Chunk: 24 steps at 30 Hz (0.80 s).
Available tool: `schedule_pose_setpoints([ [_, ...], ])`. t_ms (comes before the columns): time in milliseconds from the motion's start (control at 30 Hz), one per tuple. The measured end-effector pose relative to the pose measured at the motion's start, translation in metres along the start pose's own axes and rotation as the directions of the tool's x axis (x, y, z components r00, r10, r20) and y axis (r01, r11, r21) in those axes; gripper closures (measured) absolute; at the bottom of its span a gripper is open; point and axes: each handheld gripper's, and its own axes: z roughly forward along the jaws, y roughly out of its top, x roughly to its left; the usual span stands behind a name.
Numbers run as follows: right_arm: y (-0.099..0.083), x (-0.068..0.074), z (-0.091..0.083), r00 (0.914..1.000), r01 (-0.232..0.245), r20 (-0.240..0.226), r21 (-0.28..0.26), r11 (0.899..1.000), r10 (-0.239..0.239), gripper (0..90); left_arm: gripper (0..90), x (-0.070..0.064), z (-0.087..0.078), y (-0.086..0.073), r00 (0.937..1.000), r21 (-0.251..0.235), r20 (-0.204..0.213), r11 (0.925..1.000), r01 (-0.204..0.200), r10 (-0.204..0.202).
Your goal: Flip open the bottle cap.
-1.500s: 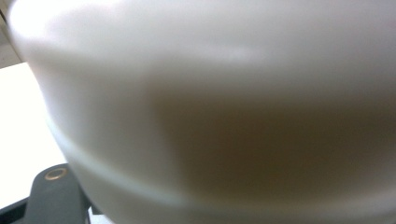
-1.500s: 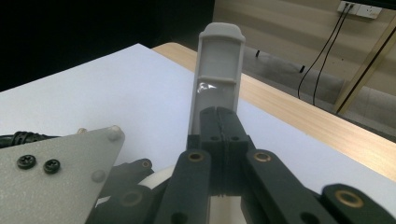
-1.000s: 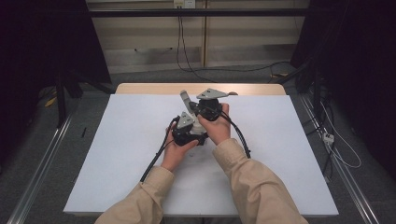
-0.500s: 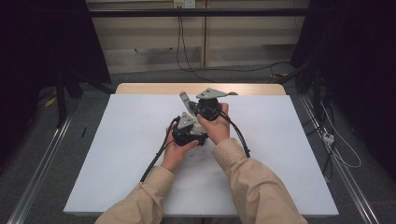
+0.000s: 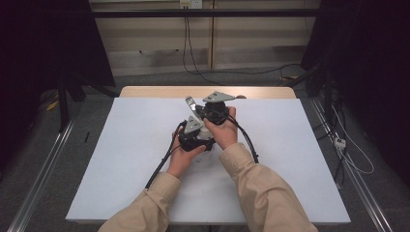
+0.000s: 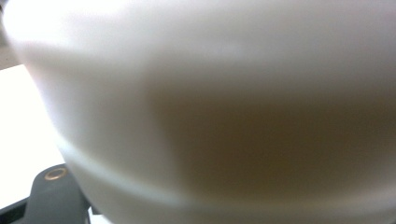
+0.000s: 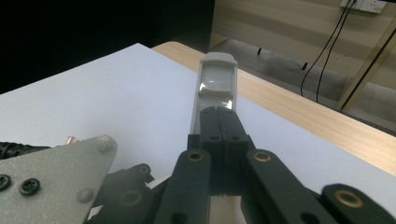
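Right tongs (image 7: 219, 114): jaws pressed together in the right gripper view, no gap between them; a pale grey-white plastic piece (image 7: 215, 88) stands up just past the tips. It looks pinched at its lower end, though the contact itself is hidden by the jaws.
Left tongs (image 5: 193, 137): cannot tell how far open. In the left gripper view a blurred cream-white surface (image 6: 224, 93) sits right against the lens; a dark jaw part with a brass rivet (image 6: 55, 174) peeks in at lower left.
Hands: in the high view, left hand (image 5: 183, 157) grips the left gripper from below, right hand (image 5: 224, 135) wraps the right gripper; both are held close together, bodies touching or nearly so, above the middle of the table (image 5: 121, 159).
Pale piece, position: over the table centre, at the front of the right gripper; in the high view it shows as a small light sliver (image 5: 190, 103) leaning left.
Grey plate (image 7: 51, 182): three-cornered, with screws, low left in the right gripper view; this is the left gripper's top.
Cables (image 5: 162, 162): black, trailing from the grippers toward the person across the white top.
Sleeves (image 5: 261, 193): tan, entering from the bottom edge.
Beyond: wooden table edge (image 7: 299, 107), then grey floor, wall cables (image 7: 327, 46), dark curtains to the sides.
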Motion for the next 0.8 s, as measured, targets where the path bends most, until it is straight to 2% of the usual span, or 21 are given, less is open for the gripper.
schedule_pose_setpoints([
  [100,-0.0002,0.0002,0.0005,1.0,0.006,0.003,0.001,1.0,-0.006,90.0,18.8,-0.0001,0.0,0.0,1.0,0.0,0.0,1.0,0.0,0.0],
  [133,-0.0002,0.0002,0.0005,1.0,0.006,0.003,0.001,1.0,-0.006,90.0,18.8,-0.001,0.0001,-0.0001,0.9998,-0.002,-0.019,1.0,0.0,0.0],
  [333,-0.0002,0.0001,0.0004,1.0,0.003,0.002,0.002,1.0,-0.003,90.0,18.8,-0.0011,0.0001,0.0,0.9998,-0.001,-0.02,1.0,-0.002,0.002],
  [433,-0.0002,0.0001,0.0006,1.0,0.007,0.002,0.003,1.0,-0.007,90.0,18.8,-0.0011,0.0004,-0.0002,1.0,0.001,0.006,1.0,0.006,-0.006],
  [800,0.0011,0.0012,0.0025,0.9999,0.015,-0.004,0.017,1.0,-0.015,90.0,18.8,-0.0016,0.0005,-0.0002,1.0,0.0,0.004,1.0,0.004,-0.004],
])
